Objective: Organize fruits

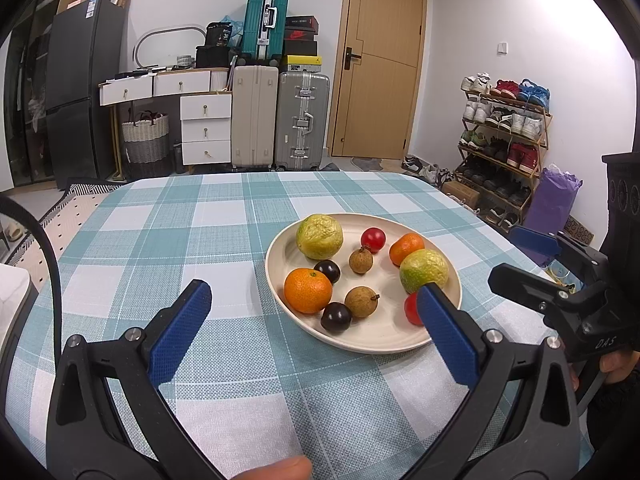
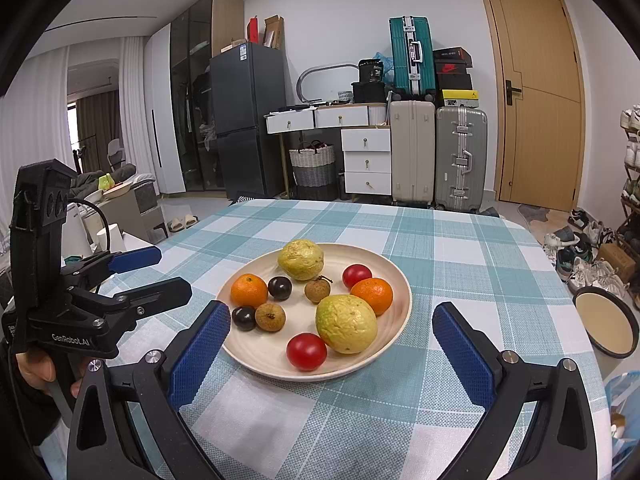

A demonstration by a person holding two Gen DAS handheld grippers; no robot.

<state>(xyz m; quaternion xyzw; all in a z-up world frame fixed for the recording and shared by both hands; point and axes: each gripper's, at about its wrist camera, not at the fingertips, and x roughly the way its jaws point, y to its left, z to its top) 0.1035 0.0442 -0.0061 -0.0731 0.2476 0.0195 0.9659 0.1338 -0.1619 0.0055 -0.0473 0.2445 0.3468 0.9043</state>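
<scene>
We are holding the left gripper (image 1: 314, 294) and right gripper (image 2: 332, 320) spread wide and empty, facing the plate (image 2: 256, 356). All the fruit, oranges (image 2: 249, 290) included, is sitting mixed on it, perhaps awaiting sorting, perhaps gathered.

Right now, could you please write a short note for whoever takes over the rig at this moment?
Left hand-held gripper: open, empty, short of the plate.
Right hand-held gripper: open, empty, jaws on either side of the plate's near rim.
All ten fruits lie mixed on the cream plate on the checked tablecloth: two guavas, two oranges, two red tomatoes, two longans, two dark plums.
This fits fruit gathered onto the plate, or fruit waiting to be sorted off it. Confirm the target layout.
</scene>
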